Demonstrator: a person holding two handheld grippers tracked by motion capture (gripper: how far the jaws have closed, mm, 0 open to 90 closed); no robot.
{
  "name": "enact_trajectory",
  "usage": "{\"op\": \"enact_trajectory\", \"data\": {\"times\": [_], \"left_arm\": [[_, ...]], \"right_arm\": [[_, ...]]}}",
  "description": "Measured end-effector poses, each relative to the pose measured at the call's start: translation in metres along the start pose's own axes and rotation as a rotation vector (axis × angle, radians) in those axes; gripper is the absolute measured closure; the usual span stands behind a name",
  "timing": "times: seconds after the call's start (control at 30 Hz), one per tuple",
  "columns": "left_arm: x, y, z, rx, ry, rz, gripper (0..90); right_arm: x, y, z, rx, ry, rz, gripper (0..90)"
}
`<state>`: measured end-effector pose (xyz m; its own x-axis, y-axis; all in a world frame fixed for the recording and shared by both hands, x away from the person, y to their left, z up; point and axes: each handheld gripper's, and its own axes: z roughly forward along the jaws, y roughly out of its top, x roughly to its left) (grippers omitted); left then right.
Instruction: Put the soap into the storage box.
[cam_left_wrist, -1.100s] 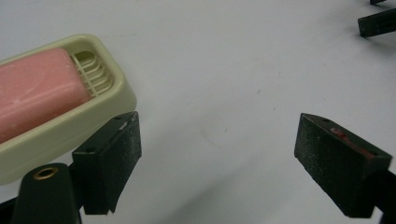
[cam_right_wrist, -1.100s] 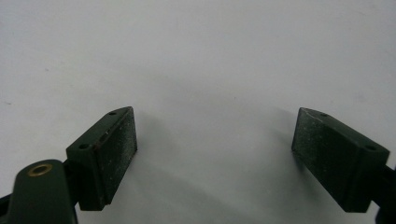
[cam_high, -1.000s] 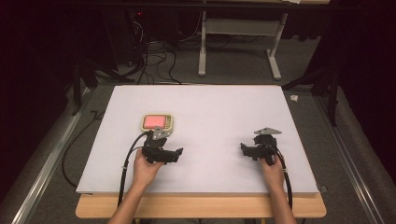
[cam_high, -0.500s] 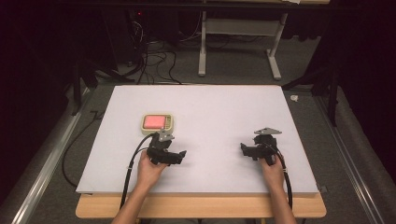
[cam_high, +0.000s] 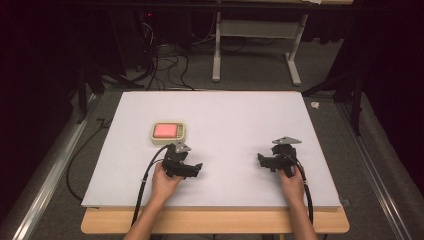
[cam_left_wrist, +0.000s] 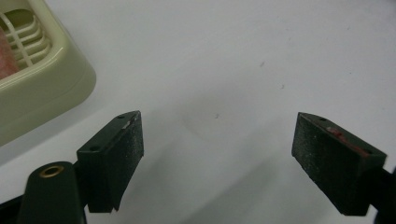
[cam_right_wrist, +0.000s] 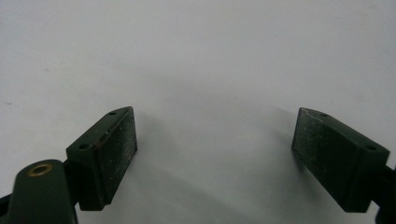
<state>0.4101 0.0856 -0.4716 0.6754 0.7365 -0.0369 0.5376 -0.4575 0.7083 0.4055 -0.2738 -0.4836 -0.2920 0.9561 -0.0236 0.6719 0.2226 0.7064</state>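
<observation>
A cream soap dish (cam_high: 168, 131) holding a pink bar sits on the white board, left of centre. My left gripper (cam_high: 194, 170) lies just in front of it, held by the left hand. In the left gripper view its jaws (cam_left_wrist: 217, 126) stand apart over bare board with nothing between them, having just closed slightly. The dish's corner (cam_left_wrist: 42, 84) shows at the upper left, clear of the fingers. My right gripper (cam_high: 262, 161) rests low at the right. Its jaws (cam_right_wrist: 215, 123) are open over bare white surface.
The white board (cam_high: 240, 115) lies on a wooden table whose front edge (cam_high: 215, 222) is near the person. Cables trail from both grippers along the forearms. Beyond the board are a dark floor, loose cables and a white desk frame (cam_high: 255, 45).
My left gripper has sunk a little toward the board and drifted slightly toward the near edge, away from the dish. The right gripper has stayed put.
</observation>
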Motion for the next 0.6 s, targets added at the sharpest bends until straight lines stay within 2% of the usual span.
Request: {"op": "enact_trajectory", "data": {"times": [0.2, 0.3, 0.6], "left_arm": [[-0.001, -0.002, 0.006, 0.005, 0.005, 0.001, 17.4], [-0.001, -0.003, 0.008, 0.004, -0.008, -0.013, 17.4], [-0.004, -0.003, 0.013, -0.003, 0.013, -0.002, 17.2]], "right_arm": [[0.000, 0.000, 0.000, 0.000, 0.001, 0.000, 14.7], [0.000, 0.000, 0.000, 0.000, 0.000, 0.000, 14.6], [0.000, 0.000, 0.000, 0.000, 0.000, -0.001, 14.6]]}}
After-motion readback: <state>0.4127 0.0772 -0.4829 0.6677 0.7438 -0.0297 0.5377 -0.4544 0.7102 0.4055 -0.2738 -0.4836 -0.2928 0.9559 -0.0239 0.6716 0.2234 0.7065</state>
